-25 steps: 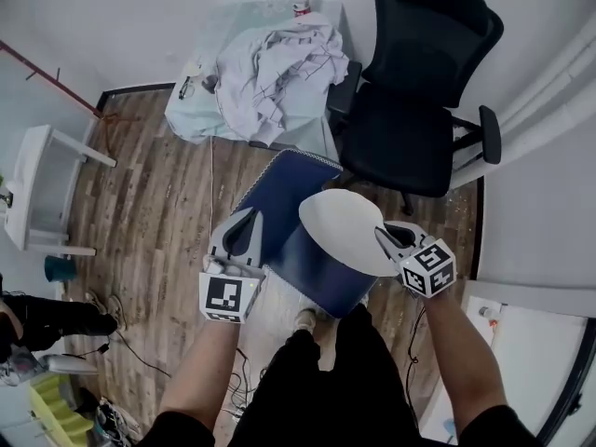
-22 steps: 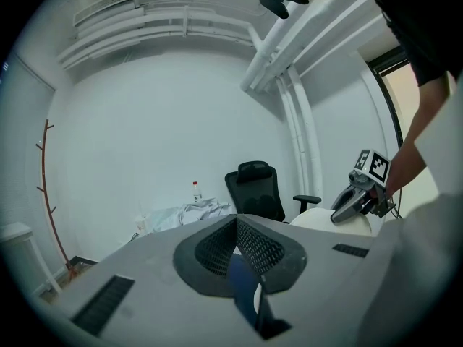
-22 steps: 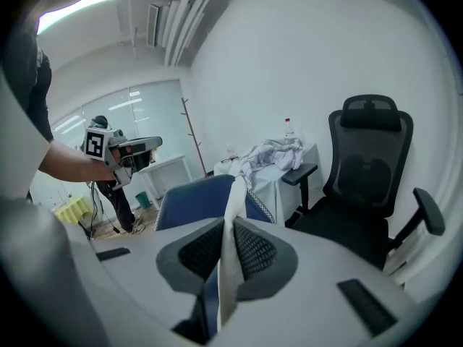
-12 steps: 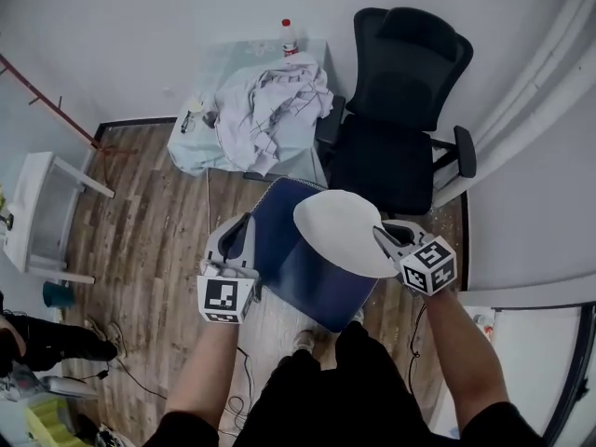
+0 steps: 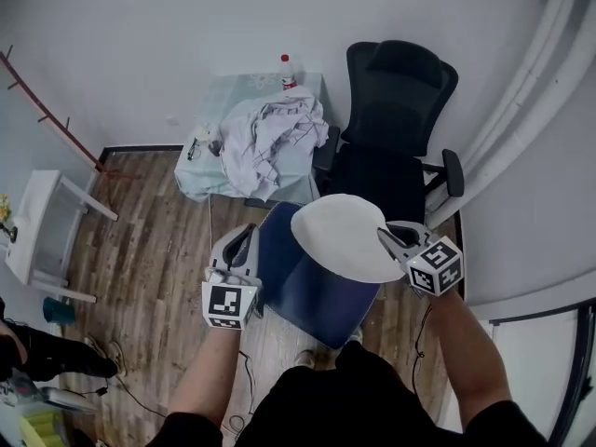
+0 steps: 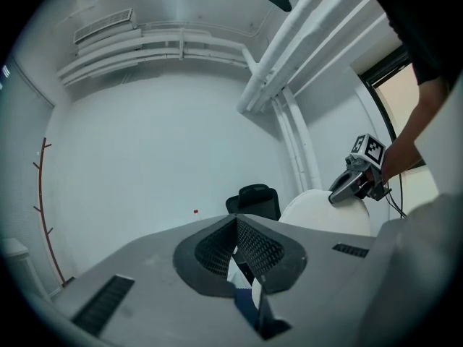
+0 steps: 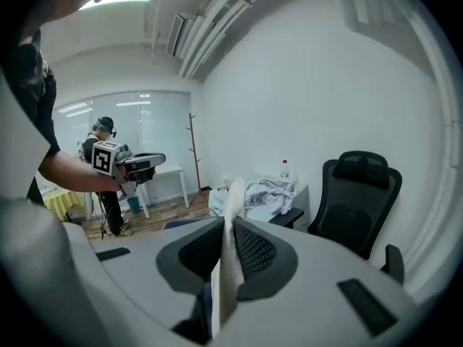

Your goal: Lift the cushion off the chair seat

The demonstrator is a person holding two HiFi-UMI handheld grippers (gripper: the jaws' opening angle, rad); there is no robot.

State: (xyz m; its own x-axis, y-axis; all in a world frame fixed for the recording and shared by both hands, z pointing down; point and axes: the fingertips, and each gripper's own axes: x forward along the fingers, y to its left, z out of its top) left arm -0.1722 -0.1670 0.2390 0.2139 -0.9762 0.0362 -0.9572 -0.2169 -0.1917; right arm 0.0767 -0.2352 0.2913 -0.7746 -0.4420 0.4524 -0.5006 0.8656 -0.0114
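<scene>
The cushion (image 5: 312, 282) is blue with a white face (image 5: 340, 237) that folds over at the right. It hangs in the air between both grippers, in front of the black office chair (image 5: 391, 147), whose seat is bare. My left gripper (image 5: 244, 242) is shut on the cushion's left edge; a blue and white strip (image 6: 244, 284) shows between its jaws. On the white right edge (image 7: 230, 208) my right gripper (image 5: 388, 238) is shut. The left gripper view also shows the right gripper (image 6: 349, 186) on the white face (image 6: 318, 214).
Behind the chair's left side stands a table (image 5: 209, 124) with a heap of clothes (image 5: 275, 133) and a bottle (image 5: 288, 71). A white side table (image 5: 37, 226) is at the left and pipes (image 5: 521, 91) run down the right wall. Someone stands near the glass wall (image 7: 103, 139).
Both grippers have risen with the cushion held between them. The chair and table now lie further below and look smaller in the head view.
</scene>
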